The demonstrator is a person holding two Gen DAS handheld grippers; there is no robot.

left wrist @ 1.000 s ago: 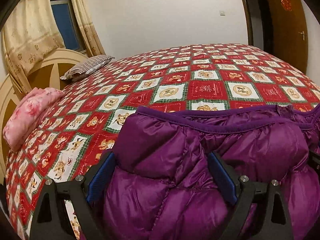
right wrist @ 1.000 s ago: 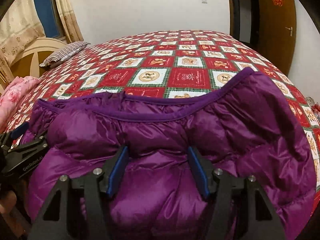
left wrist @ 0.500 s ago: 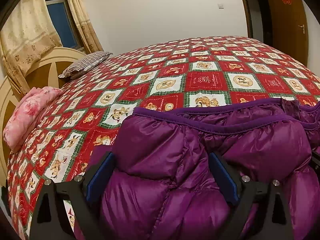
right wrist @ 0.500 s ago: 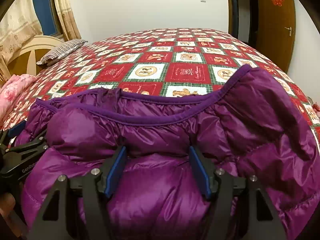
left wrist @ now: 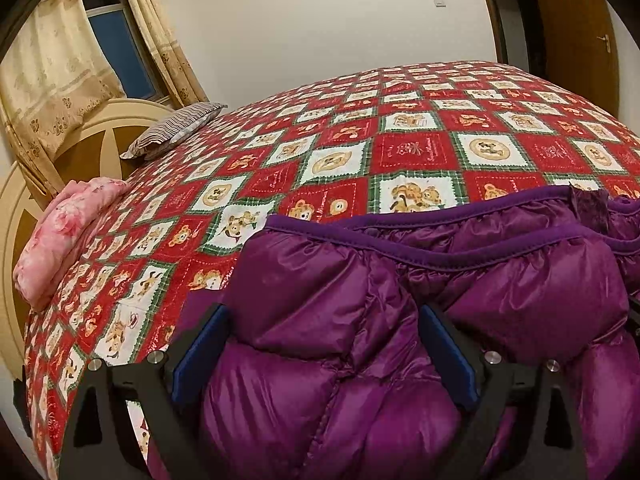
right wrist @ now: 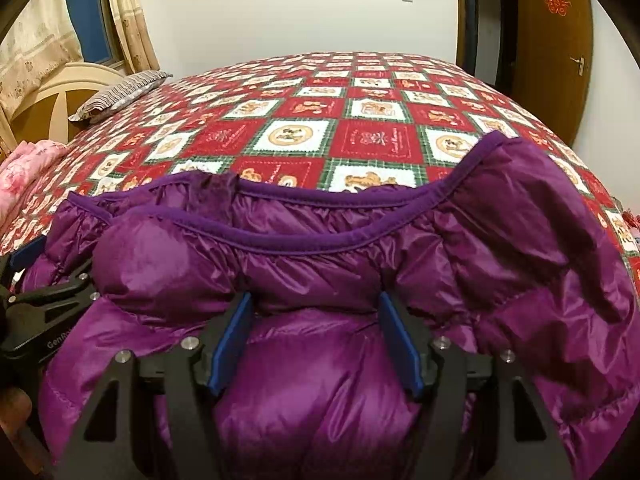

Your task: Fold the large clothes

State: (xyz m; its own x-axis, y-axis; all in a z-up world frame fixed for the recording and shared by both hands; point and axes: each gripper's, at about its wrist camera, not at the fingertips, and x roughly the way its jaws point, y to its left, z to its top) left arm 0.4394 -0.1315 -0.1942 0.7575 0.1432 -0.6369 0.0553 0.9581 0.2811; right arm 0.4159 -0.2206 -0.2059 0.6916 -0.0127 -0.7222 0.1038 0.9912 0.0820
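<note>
The purple down jacket (left wrist: 400, 340) lies at the near edge of the bed (left wrist: 400, 152), its trimmed hem turned toward the far side. The left gripper (left wrist: 324, 352) and the right gripper (right wrist: 316, 332) each have their jaws spread around a puffy bunch of the padding, which bulges against the blue pads; whether they truly pinch it I cannot tell. To fold well, both should probably bite both layers evenly, move level together, and keep the slippery shell from sliding out.

Both wrist views look down close over the purple jacket (left wrist: 360, 320) toward the shared bed (right wrist: 360, 80).
</note>
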